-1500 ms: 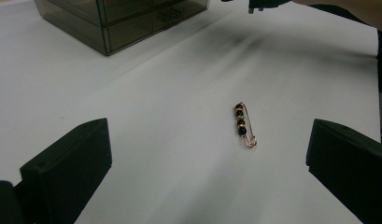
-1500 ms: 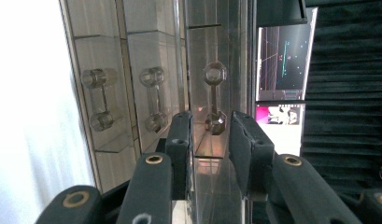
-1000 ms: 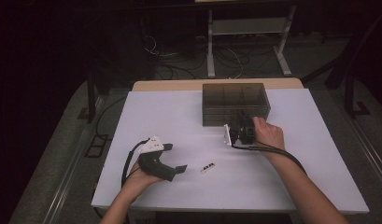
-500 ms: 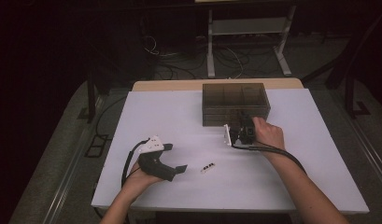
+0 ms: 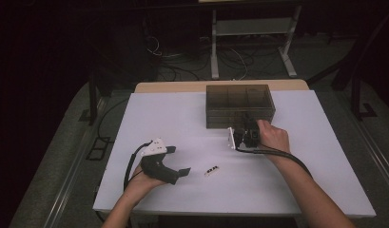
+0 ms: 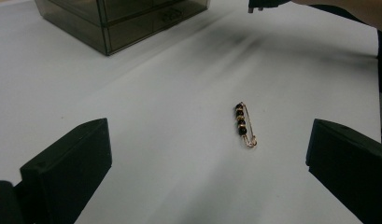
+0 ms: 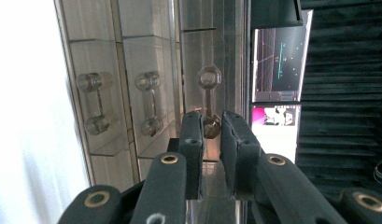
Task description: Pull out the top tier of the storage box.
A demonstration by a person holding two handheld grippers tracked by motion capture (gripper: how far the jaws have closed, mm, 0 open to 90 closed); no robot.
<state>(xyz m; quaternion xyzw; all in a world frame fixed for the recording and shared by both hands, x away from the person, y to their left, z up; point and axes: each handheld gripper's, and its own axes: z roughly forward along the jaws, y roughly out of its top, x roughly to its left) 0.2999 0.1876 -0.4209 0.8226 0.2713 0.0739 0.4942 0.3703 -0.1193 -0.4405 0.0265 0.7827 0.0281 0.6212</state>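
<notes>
Both fingers (image 7: 211,135) clamp drawer handle (image 7: 208,100); left gripper (image 6: 207,163) open, pin (image 6: 244,125) between.

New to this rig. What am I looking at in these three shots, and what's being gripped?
No robot: a person holds a two-jaw gripper in each hand. The high view looks down on the white table; the other two cameras ride on the grippers. The left gripper rests on the table with jaws wide open, facing a small beaded pin. The right gripper is at the front of the smoky clear drawer box, its jaws closing around one clear drawer handle; whether the pads press it already is hard to tell.
</notes>
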